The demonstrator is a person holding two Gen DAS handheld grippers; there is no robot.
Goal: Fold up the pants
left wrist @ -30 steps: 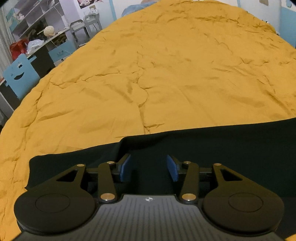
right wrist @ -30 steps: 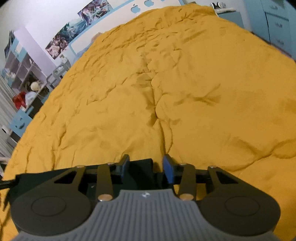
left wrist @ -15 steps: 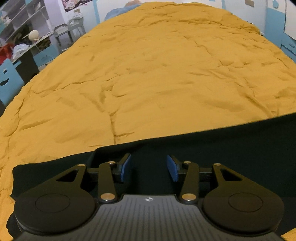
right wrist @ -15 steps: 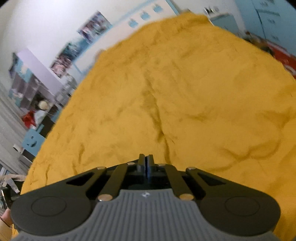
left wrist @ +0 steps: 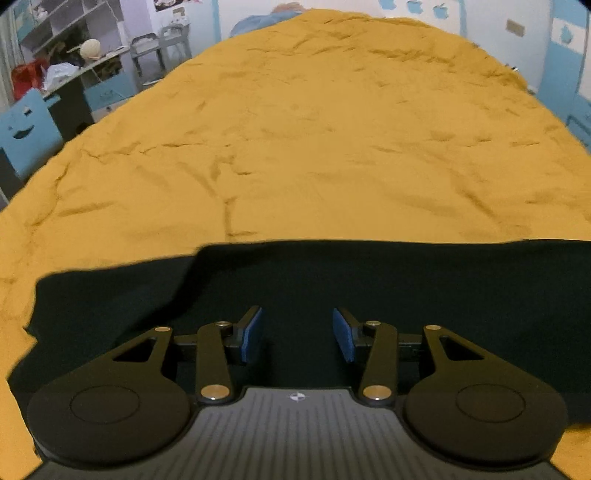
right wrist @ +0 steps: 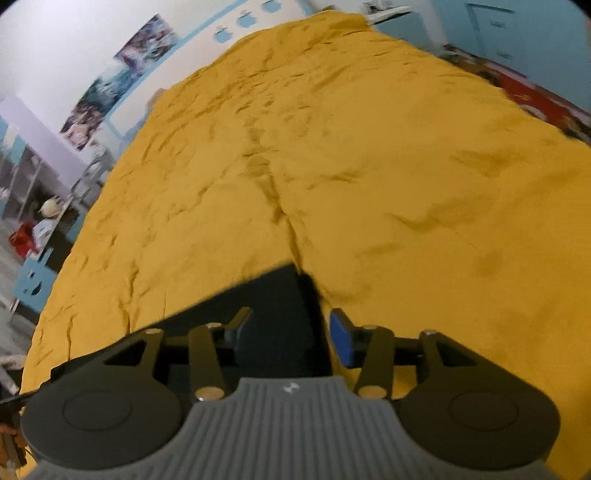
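Black pants (left wrist: 369, 288) lie flat across the near part of an orange bedspread (left wrist: 314, 147). In the left wrist view my left gripper (left wrist: 297, 338) is open just above the dark cloth, holding nothing. In the right wrist view a corner of the pants (right wrist: 273, 295) lies on the bedspread (right wrist: 332, 166) under my right gripper (right wrist: 290, 336), which is open with its blue pads apart; the cloth's right edge runs between the fingers.
A blue chair (left wrist: 27, 129), a desk with clutter (left wrist: 74, 74) and shelves stand left of the bed. Blue drawers (right wrist: 498, 33) and a red item (right wrist: 535, 99) are at the right. Posters hang on the wall (right wrist: 122, 74).
My right gripper was shut half a second ago and is now open over the pants' corner. The left gripper stayed open and shifted slightly over the cloth.
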